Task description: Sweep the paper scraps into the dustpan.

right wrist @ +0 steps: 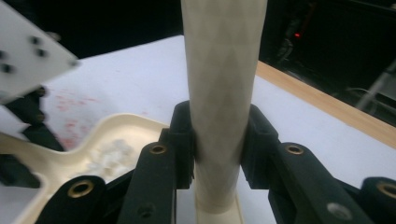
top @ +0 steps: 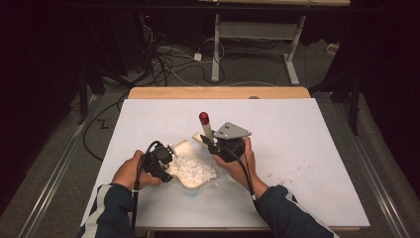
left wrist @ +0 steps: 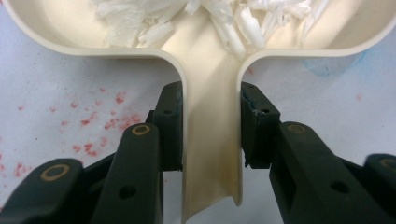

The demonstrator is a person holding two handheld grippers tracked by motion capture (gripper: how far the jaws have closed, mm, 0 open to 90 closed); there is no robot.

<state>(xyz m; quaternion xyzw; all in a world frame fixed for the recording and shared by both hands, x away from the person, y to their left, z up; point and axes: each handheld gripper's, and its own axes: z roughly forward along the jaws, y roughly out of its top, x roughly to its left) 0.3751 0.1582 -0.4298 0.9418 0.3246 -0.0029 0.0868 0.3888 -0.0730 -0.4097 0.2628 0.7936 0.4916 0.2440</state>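
One cream dustpan (top: 190, 166), flat on the white worktop (top: 297, 148) near its front edge, loaded with a heap of white shreds (top: 195, 169). Handle (left wrist: 212, 140) clamped from both sides by the fingers (left wrist: 170, 126) of the left gripper (left wrist: 211, 128), held low and almost level along the sheet, left hand (top: 130, 171) wrapped round the body. Just behind the pan, one cream brush handle (top: 207, 130) with a red cap (top: 203, 117), upright with a slight tilt, gripped round its shaft (right wrist: 224, 93) by the fingers (right wrist: 254, 140) of the right gripper (right wrist: 218, 144), right hand (top: 242, 161) beneath the grey plate (top: 232, 130). Two hands, two dark striped sleeves (top: 106, 213), entering from the bottom. Red specks (left wrist: 93, 126) scattered on the sheet beside the handle. Bare wooden strip (top: 218, 92) along the far edge. Beyond, a dim room: grey floor, cables (top: 163, 57), white legs of another table (top: 216, 44).
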